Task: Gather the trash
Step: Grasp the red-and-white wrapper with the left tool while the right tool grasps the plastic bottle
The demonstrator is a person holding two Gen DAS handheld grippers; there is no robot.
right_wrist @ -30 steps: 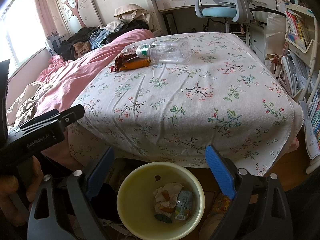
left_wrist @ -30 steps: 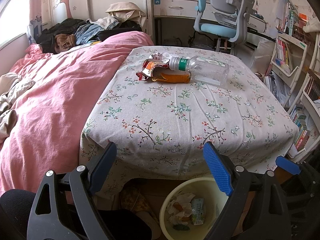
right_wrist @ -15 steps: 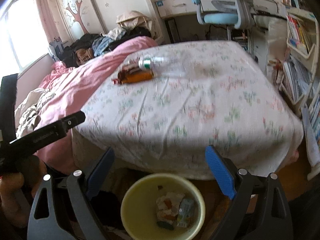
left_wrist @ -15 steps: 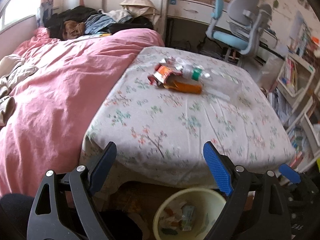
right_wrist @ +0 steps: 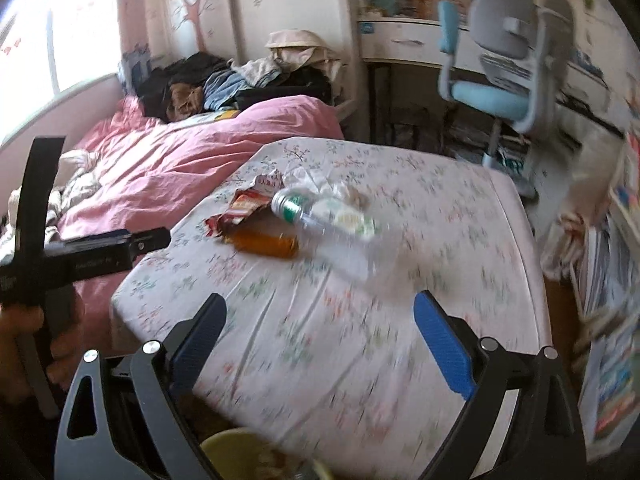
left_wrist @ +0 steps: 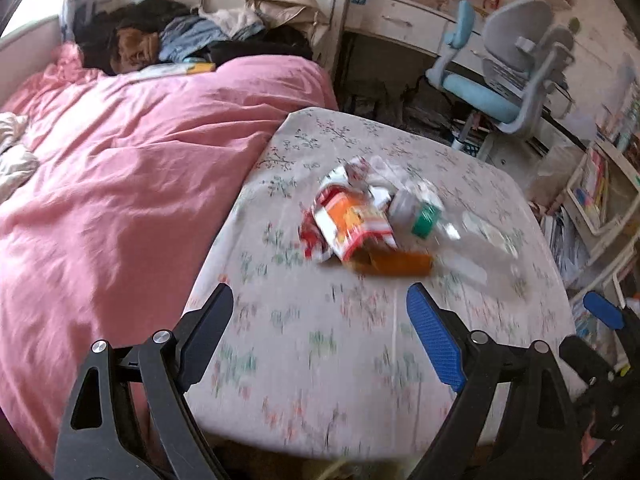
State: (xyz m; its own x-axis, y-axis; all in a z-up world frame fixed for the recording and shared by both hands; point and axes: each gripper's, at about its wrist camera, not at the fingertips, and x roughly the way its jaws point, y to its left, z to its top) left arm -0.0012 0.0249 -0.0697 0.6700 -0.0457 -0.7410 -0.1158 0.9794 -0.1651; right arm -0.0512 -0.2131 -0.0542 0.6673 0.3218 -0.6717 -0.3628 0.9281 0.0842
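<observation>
On the floral-clothed table (left_wrist: 320, 340) (right_wrist: 360, 340) lies a heap of trash: a red and orange snack wrapper (left_wrist: 348, 220) (right_wrist: 244, 208), an orange wrapper (left_wrist: 396, 264) (right_wrist: 264, 242) under it, and a clear plastic bottle with a green label (left_wrist: 440, 220) (right_wrist: 328, 216) on its side. Crumpled white paper (right_wrist: 316, 180) sits behind the bottle. My left gripper (left_wrist: 320, 320) hovers open over the table's near part, short of the trash. My right gripper (right_wrist: 318, 328) is open too, with nothing between its fingers. The yellow bin's rim (right_wrist: 236, 444) shows at the bottom edge.
A bed with a pink duvet (left_wrist: 120, 200) adjoins the table on the left, clothes (left_wrist: 180, 44) piled at its head. A blue and grey desk chair (left_wrist: 500, 80) and white desk (right_wrist: 400, 40) stand behind. Bookshelves (left_wrist: 600, 192) line the right. A hand holds the left gripper's body (right_wrist: 80, 256).
Both grippers moved up and forward over the table toward the trash, which looms larger. The yellow bin has dropped almost out of both views. Both jaws stayed open.
</observation>
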